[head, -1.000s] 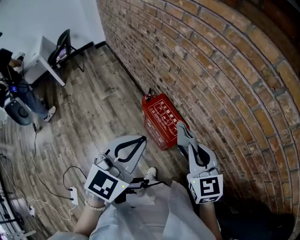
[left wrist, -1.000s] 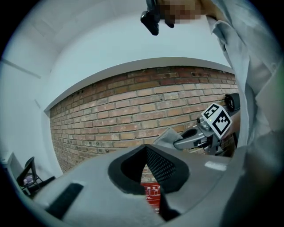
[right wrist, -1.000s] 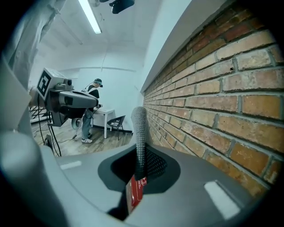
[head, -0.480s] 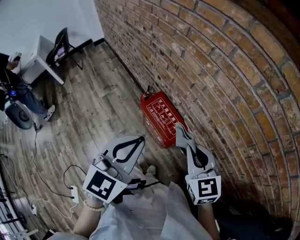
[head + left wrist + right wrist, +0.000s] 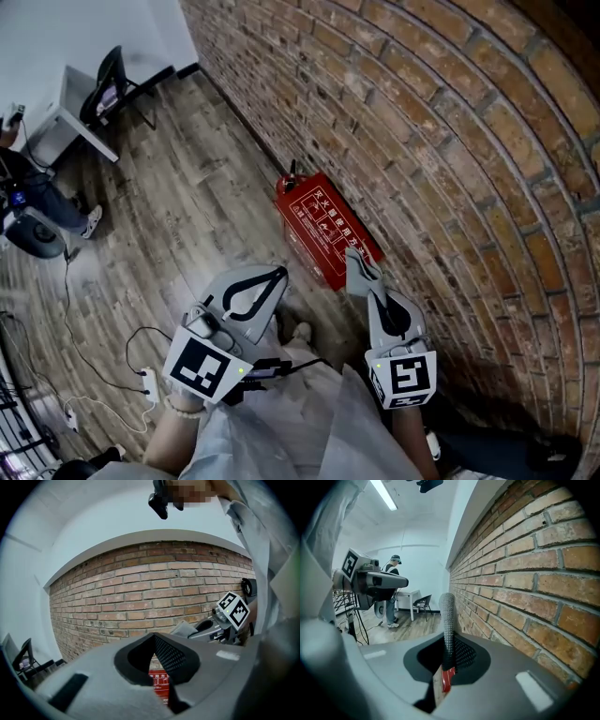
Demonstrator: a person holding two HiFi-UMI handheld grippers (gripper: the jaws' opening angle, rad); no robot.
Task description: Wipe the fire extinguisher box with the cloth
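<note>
Left hand-held gripper (image 5: pixel 277 274): jaws pressed together, nothing in them, hovering over the wooden floor (image 5: pixel 178 206).

Red fire extinguisher box (image 5: pixel 323 228): on the floor, hard against the brick wall (image 5: pixel 441 131), just ahead of both grippers.

Right hand-held gripper (image 5: pixel 364 281): clamped on a grey cloth (image 5: pixel 354 265), whose free end pokes past the tips. It is near the box's near end, seemingly not touching.

Step, as I judge it: lower the cloth onto the lid. Lay it flat and stroke lengthwise.

Around: chair (image 5: pixel 105 86) far off at left; cable (image 5: pixel 94 370) and power strip (image 5: pixel 147 386) underfoot. The wall crowds the right side, so the back edge looks awkward.
</note>
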